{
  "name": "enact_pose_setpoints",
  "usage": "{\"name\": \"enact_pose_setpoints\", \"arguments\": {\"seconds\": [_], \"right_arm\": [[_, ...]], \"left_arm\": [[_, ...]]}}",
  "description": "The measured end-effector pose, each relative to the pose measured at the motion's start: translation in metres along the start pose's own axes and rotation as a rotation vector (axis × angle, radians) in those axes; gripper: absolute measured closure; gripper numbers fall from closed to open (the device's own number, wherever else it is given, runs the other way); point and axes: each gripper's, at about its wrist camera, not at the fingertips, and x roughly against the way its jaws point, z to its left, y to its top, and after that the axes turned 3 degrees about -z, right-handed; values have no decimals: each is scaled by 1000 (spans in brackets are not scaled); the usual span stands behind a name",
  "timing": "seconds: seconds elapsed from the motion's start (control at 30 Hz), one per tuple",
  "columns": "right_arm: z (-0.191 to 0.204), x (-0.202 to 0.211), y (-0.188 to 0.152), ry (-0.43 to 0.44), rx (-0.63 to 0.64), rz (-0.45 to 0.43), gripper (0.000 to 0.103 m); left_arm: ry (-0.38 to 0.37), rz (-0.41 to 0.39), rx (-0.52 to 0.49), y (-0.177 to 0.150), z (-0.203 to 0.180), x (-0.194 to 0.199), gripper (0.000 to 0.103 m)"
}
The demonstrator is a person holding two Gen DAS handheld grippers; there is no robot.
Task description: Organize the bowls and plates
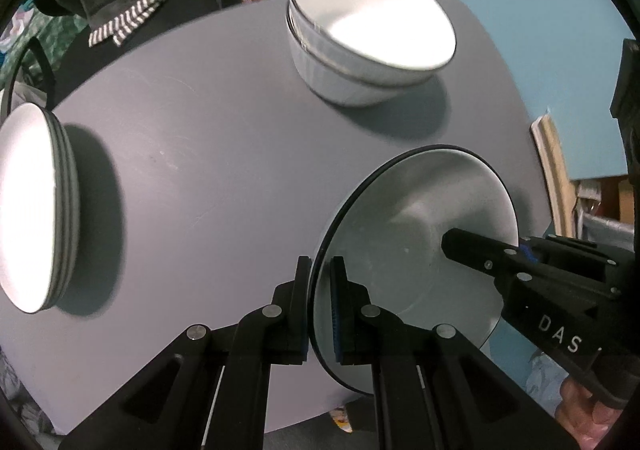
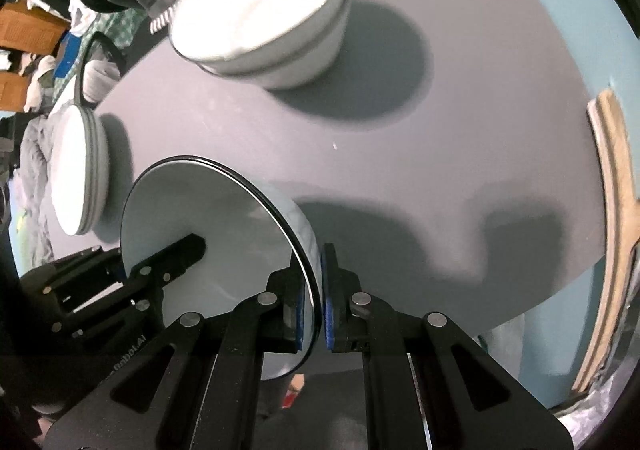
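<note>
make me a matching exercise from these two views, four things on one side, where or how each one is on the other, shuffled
Things:
1. stacked bowls
2. stack of plates
3. held plate
4. table

Place or state:
A. grey surface under it all
B. gripped on opposite rim edges by the left tongs and right tongs
C. at the table's left edge in the left wrist view
D. at the far side of the table

Pairs: 1-D, 2-C, 3-B, 4-A
</note>
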Motion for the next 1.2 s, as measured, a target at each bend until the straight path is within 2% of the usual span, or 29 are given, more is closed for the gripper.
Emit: {"name": "enact_pose_setpoints", "arguments": {"seconds": [0.1,0.2,0.37,0.7,0.97,1.2], "right_arm": [[6,10,6,-15,15,-23,95],[21,7,-4,-24,32,-57,95],[32,15,5,-25,46,-94,95],[57,33,57,-39,73,-151,95],[43,25,87,-38,63,-111,95],[34,12,94,-29,69,-62,95]], "left_arm": [[-4,-24,13,-1,8,19,95],[1,-63,17,10,6,35,95],[-2,-116,27,35,5,50,95],[-4,-181,40,93,-2,61,95],[28,-145,44,129,-2,36,95],[58,-99,26,137,-5,21,95]]}}
